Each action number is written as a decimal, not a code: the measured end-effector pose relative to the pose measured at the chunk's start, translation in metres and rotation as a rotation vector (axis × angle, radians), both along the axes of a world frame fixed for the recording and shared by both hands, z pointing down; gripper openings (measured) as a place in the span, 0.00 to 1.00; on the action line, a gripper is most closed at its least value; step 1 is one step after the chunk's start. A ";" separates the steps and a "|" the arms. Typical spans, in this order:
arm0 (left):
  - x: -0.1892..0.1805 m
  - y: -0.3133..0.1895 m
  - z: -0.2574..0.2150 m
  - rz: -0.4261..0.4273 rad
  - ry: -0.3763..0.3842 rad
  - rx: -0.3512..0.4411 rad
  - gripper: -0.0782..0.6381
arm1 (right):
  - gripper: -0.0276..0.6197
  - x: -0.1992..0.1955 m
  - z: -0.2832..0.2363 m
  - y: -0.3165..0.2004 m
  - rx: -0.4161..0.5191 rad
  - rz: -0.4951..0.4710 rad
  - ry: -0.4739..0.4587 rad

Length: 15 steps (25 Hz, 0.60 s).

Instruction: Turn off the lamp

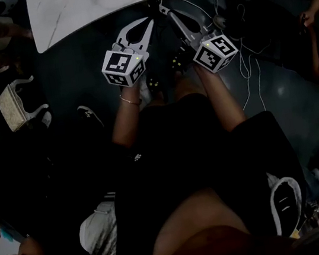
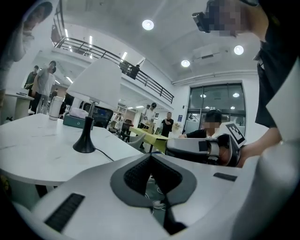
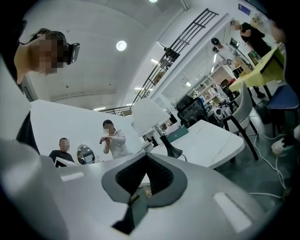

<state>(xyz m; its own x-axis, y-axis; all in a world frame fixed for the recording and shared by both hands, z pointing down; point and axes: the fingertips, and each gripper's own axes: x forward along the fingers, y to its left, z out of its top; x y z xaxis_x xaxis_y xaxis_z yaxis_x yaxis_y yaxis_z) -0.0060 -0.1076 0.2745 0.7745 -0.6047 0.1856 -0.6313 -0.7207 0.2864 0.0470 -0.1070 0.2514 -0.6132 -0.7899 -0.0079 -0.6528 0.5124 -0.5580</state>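
- My left tongs (image 1: 146, 27) and right tongs (image 1: 168, 14) are both closed, empty;
- lamp (image 2: 96, 84) on the table (image 2: 28, 140), ten o'clock from my left tongs, untouched; I judge nothing done yet.

The lamp (image 2: 101, 86) is showing a white shade over a black stem and base, its cable (image 2: 105, 154) is running black, and the table (image 1: 87, 9) is showing white with thin grey marble veins. The left gripper (image 1: 150, 22) and right gripper (image 1: 163, 11) are both showing pale grey-white shells with dark grey pads, their cubes carrying black-and-white square markers. The floor (image 1: 68, 78) is reading dark grey, the box (image 2: 75, 121) teal, the far desk (image 2: 147, 136) yellow-green.
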 end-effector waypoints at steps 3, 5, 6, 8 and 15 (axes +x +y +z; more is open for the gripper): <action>0.000 0.002 -0.009 0.013 0.000 0.011 0.12 | 0.04 0.001 -0.011 0.004 0.018 -0.002 0.006; 0.001 0.005 -0.016 0.033 -0.002 0.028 0.12 | 0.04 0.000 -0.017 0.007 0.027 0.000 0.011; 0.001 0.007 -0.020 0.041 -0.001 0.036 0.12 | 0.04 0.000 -0.020 0.009 0.031 0.002 0.013; 0.000 0.011 -0.026 0.051 0.005 0.046 0.12 | 0.04 -0.004 -0.026 0.012 0.041 0.004 0.013; -0.011 0.013 -0.041 0.056 0.024 0.069 0.12 | 0.04 -0.008 -0.053 0.017 0.091 0.003 0.029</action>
<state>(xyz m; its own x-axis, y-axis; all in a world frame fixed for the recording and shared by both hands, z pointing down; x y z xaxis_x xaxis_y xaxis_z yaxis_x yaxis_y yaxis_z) -0.0167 -0.0946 0.2334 0.8114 -0.5708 0.1258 -0.5827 -0.7734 0.2495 0.0391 -0.0896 0.1986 -0.6119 -0.7886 -0.0617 -0.6697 0.5580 -0.4900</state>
